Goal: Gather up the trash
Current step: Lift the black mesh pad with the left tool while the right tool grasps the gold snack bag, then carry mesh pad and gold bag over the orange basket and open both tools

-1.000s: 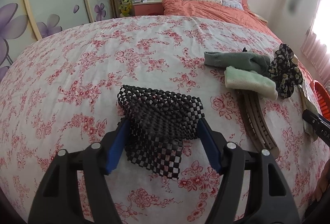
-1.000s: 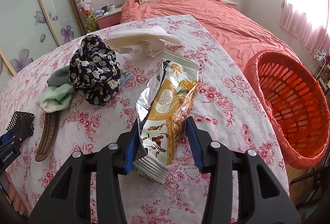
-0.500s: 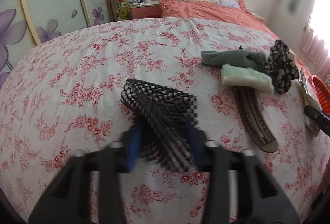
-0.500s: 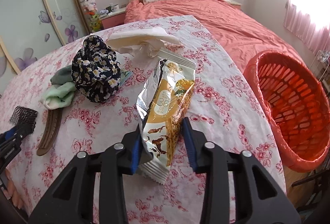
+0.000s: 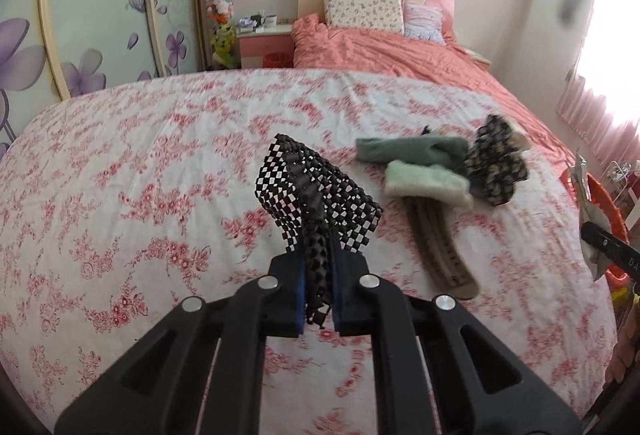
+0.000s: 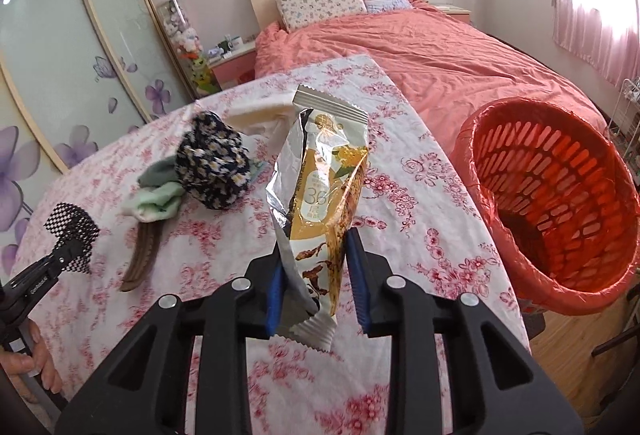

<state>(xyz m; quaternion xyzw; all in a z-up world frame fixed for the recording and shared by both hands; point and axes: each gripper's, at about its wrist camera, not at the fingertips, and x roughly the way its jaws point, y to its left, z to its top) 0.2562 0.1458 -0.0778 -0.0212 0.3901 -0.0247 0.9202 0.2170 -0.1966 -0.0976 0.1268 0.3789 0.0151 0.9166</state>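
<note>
My left gripper (image 5: 318,277) is shut on a black mesh mat (image 5: 316,195) and holds it lifted off the floral tablecloth (image 5: 160,163). It also shows in the right wrist view (image 6: 72,231). My right gripper (image 6: 316,275) is shut on a silver and yellow snack wrapper (image 6: 320,187), held upright above the table. An orange basket (image 6: 556,203) lined with a red bag stands to the right of the table, beside the right gripper.
Green socks (image 5: 424,171), a dark daisy-print cloth (image 6: 216,163), a brown curved strip (image 5: 444,247) and a crumpled white tissue (image 6: 260,115) lie on the table. A pink bed (image 6: 440,47) is behind. The table's right edge runs next to the basket.
Both grippers closed on their items and lifted them: the mesh mat is bunched and raised off the cloth, the wrapper is raised upright above the table.
</note>
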